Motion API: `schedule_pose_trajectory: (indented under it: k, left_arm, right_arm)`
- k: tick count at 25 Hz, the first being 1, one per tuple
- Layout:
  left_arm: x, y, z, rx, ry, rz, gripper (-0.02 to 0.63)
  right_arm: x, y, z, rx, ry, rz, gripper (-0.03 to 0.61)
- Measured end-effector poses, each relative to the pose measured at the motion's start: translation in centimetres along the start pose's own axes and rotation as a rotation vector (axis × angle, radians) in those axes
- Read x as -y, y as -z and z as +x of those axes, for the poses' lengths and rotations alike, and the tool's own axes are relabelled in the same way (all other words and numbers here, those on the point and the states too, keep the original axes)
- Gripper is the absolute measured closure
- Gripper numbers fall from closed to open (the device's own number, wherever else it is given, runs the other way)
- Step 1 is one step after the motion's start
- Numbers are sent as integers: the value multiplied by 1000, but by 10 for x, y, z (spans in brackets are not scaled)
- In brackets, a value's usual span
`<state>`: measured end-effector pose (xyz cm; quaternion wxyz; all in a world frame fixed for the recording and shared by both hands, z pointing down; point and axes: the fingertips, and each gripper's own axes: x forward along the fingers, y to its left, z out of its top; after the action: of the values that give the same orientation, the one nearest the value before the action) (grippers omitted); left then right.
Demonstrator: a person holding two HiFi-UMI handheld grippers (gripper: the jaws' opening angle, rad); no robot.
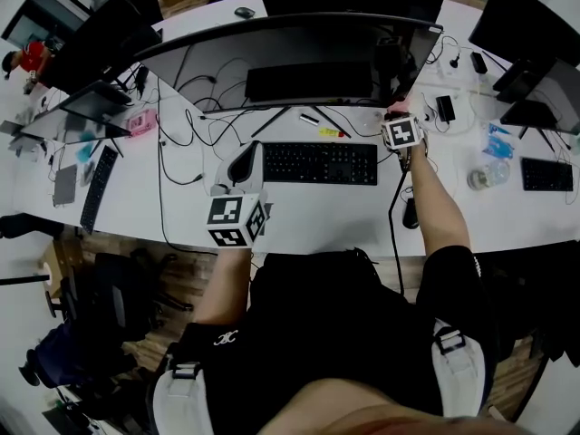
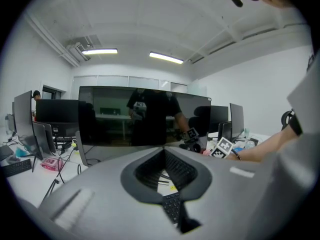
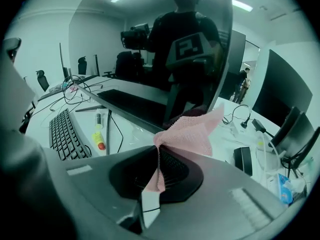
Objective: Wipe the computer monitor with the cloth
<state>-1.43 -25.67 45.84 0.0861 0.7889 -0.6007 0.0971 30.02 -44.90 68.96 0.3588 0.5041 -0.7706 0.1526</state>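
A wide curved monitor (image 1: 299,43) with a dark screen stands at the back of the white desk (image 1: 308,216). My right gripper (image 1: 398,116) is shut on a pink cloth (image 3: 192,131) and holds it at the monitor's lower right corner (image 3: 200,84), where the cloth's free end touches or nearly touches the screen. In the head view the cloth (image 1: 396,109) shows only as a small pink patch. My left gripper (image 1: 241,157) hangs over the desk left of the keyboard; its jaws are shut and empty and point at the monitor (image 2: 145,116).
A black keyboard (image 1: 319,163) lies in front of the monitor, with a mouse (image 1: 410,213) to its right. A yellow marker (image 1: 333,132) and cables lie under the screen. More monitors (image 1: 530,34) stand right and left (image 1: 100,34). A water bottle (image 1: 485,175) lies right.
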Motion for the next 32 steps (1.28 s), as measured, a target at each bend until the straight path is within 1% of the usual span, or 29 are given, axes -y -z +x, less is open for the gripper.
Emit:
schedule_pose_trajectory:
  k: [3,6,10,15,19,23,29,32]
  left_arm:
    - [-11,1,-1,-2,-8,-7,566]
    - [-20,0,-3,-1,-17,1,566]
    - [-33,-1,-8,6,-27,8,566]
    - [-59,1,-19,9,-47,-16,566]
    - [-83,2,-30,19,-67,-35,566]
    - [-110,4,-45,24,-90,-47,566]
    - [-152,11,-67,28,-129,-91,566]
    - [-170,17,-79,30,-148,-113,566]
  right_arm:
    - [-12,2,5,-9,-1,8,569]
    - [-29,-6,11,13,-24,11,568]
    - [-48,-12,18,19,-29,-13,568]
    - [-86,-16,34,11,-54,-97,568]
    - [-117,-43,37,55,-55,-154,568]
    - [-151,-65,31,48,-42,-236,568]
    - [-199,-75,51,44,-67,-277,569]
    - [-221,-83,54,52,-74,-324,568]
